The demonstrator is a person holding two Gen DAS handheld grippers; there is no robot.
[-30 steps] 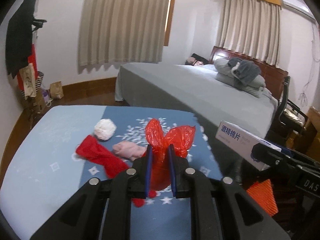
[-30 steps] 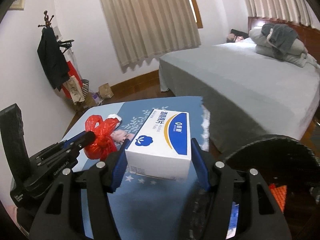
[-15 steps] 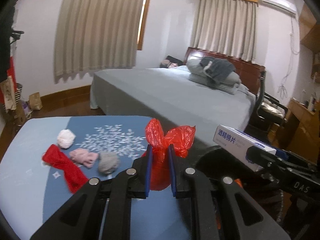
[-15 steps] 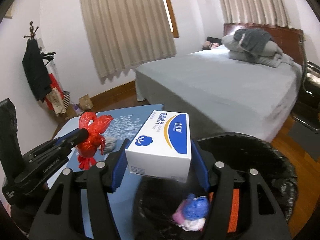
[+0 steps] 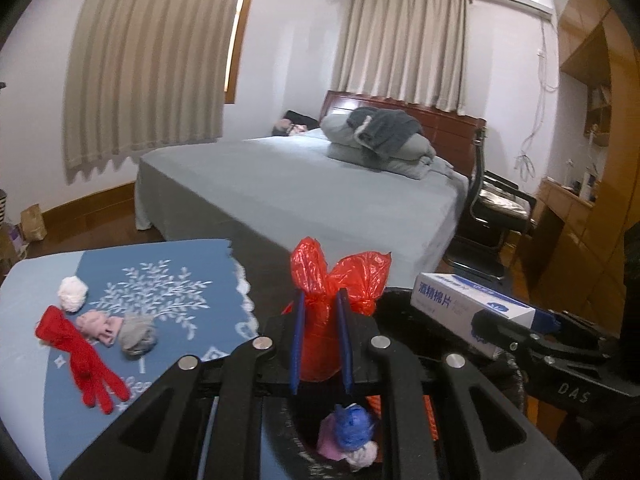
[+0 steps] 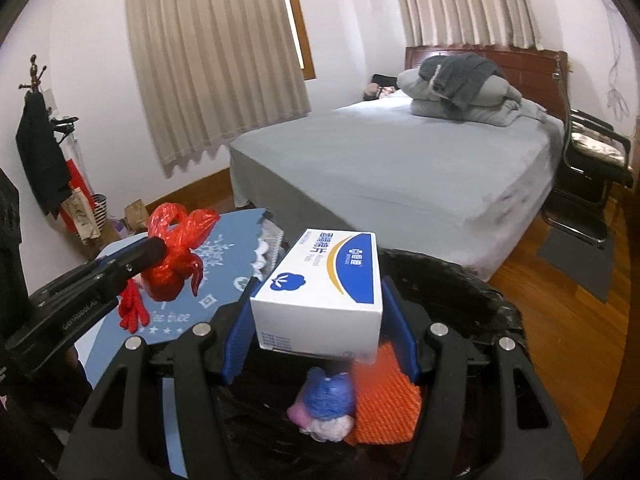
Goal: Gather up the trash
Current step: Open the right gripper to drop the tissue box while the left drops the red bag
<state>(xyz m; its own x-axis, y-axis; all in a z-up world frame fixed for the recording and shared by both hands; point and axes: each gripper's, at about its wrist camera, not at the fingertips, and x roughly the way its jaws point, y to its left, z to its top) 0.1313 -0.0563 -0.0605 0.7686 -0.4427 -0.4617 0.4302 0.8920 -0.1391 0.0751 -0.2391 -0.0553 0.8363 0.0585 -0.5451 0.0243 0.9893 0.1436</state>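
Note:
My left gripper [image 5: 320, 320] is shut on a tied red plastic bag [image 5: 340, 276] and holds it over the near rim of a black-lined trash bin [image 5: 400, 308]. My right gripper [image 6: 316, 308] is shut on a white and blue cardboard box [image 6: 328, 276] and holds it above the bin [image 6: 460, 288]. In the bin lie a blue and pink wad [image 6: 328, 400] and an orange mesh piece [image 6: 384, 400]. The red bag [image 6: 172, 256] and left gripper show at the left of the right wrist view. The box [image 5: 468, 304] shows at the right of the left wrist view.
A blue table cloth [image 5: 120, 272] at left carries a red glove [image 5: 80, 356], a white ball [image 5: 73, 293], a pink wad [image 5: 98, 324] and a grey wad [image 5: 138, 334]. A grey bed [image 5: 300, 188] stands behind. A black chair [image 6: 592, 160] and wooden floor [image 6: 560, 320] are right.
Both grippers have swung right from over the table to over the trash bin, still holding the red bag and the box. The bin's contents have come into view.

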